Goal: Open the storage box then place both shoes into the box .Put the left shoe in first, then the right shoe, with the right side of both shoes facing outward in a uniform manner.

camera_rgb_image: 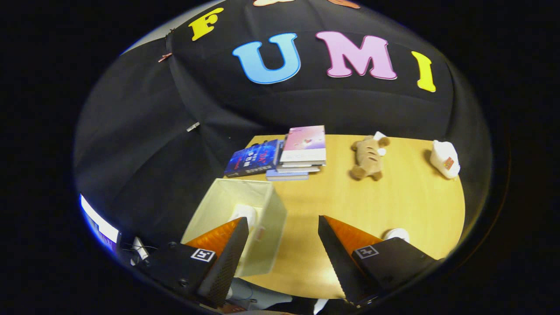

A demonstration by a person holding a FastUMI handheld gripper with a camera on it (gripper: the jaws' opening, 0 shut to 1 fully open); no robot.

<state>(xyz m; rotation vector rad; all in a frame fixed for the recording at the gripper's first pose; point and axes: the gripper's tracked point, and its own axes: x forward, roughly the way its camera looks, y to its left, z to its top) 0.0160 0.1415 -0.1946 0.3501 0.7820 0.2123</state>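
I have the gripper (282, 232) held up and tipped slightly downward, its 2 fingers (227, 245) spread wide apart with nothing caught between them and neither tip touching anything, the left finger sitting a little lower and further out than the right.

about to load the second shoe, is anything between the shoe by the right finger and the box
Nothing visible blocks it. The hand-held gripper is open and empty; bare table separates the shoe beside its right finger from the open box, where something white already sits.
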